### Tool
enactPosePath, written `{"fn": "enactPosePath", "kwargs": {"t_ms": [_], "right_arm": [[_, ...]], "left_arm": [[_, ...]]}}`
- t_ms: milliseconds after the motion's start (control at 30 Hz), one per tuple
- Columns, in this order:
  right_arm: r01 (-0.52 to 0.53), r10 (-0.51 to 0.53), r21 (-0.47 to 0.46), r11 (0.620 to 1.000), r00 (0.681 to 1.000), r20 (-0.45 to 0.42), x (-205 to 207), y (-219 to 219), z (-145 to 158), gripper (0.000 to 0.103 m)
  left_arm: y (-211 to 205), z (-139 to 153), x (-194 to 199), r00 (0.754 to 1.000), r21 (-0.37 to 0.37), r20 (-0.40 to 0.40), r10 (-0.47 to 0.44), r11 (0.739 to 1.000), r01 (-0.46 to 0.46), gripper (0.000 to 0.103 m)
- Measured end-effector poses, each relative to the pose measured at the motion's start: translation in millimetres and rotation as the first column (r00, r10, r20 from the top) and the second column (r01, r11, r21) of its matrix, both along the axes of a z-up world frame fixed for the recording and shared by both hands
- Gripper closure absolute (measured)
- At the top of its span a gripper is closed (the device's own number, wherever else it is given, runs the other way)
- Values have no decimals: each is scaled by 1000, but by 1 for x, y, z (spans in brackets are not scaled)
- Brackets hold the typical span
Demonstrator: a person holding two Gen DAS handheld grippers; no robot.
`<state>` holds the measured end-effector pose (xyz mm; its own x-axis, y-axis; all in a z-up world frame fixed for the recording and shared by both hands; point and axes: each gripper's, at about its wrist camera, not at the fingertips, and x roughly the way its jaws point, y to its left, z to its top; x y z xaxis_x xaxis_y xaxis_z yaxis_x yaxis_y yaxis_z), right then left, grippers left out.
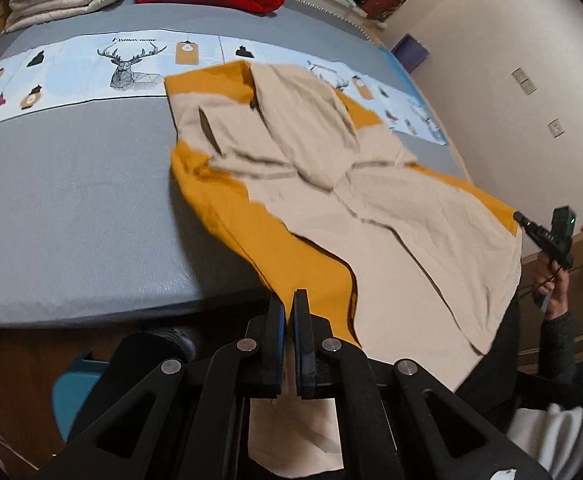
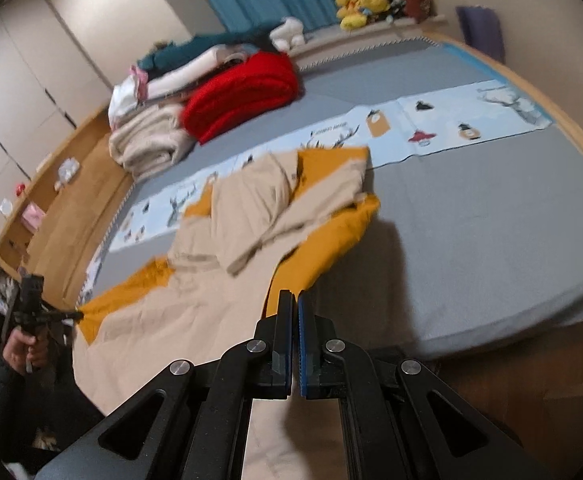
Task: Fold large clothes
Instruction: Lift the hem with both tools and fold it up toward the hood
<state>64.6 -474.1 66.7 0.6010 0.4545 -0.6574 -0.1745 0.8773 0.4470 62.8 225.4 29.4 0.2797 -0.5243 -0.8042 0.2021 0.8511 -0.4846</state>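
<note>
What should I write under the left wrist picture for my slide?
Left gripper and right gripper pinch the near corners of a beige and mustard garment over the grey bed.

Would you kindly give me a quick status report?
Left gripper and right gripper shut on the beige-and-mustard garment's near hem corners. Far end on the bed. Nothing obstructing.

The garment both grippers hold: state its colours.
The garment is beige with mustard-yellow panels along its edges, clearest in the left wrist view.
</note>
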Motion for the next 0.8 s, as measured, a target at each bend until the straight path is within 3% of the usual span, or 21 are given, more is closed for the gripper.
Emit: {"fn": "enactPosePath", "kwargs": {"t_ms": [133, 267, 367, 467, 600, 700, 800], "right_arm": [[42, -44, 47, 998, 998, 43, -20, -14, 8, 101], [65, -67, 62, 996, 997, 29, 17, -16, -4, 101], [125, -122, 102, 987, 992, -34, 77, -21, -27, 101], [165, -161, 62, 984, 985, -66, 147, -19, -49, 101], [230, -224, 32, 973, 965, -135, 237, -20, -89, 101], [253, -246, 9, 968, 950, -192, 284, -17, -124, 101], [231, -235, -45, 972, 943, -237, 315, -6, -149, 100]], "left_arm": [[11, 0, 19, 998, -81, 2, 57, 995, -56, 101], [12, -6, 70, 989, -127, -17, 146, 981, -147, 101], [16, -31, 120, 975, -150, -35, 221, 963, -223, 101], [23, -62, 168, 952, -155, -79, 296, 940, -305, 101], [30, -113, 220, 918, -99, -158, 365, 919, -382, 100], [32, -128, 234, 916, -53, -179, 358, 927, -372, 100], [35, -135, 241, 908, -56, -205, 366, 921, -384, 97]]}}
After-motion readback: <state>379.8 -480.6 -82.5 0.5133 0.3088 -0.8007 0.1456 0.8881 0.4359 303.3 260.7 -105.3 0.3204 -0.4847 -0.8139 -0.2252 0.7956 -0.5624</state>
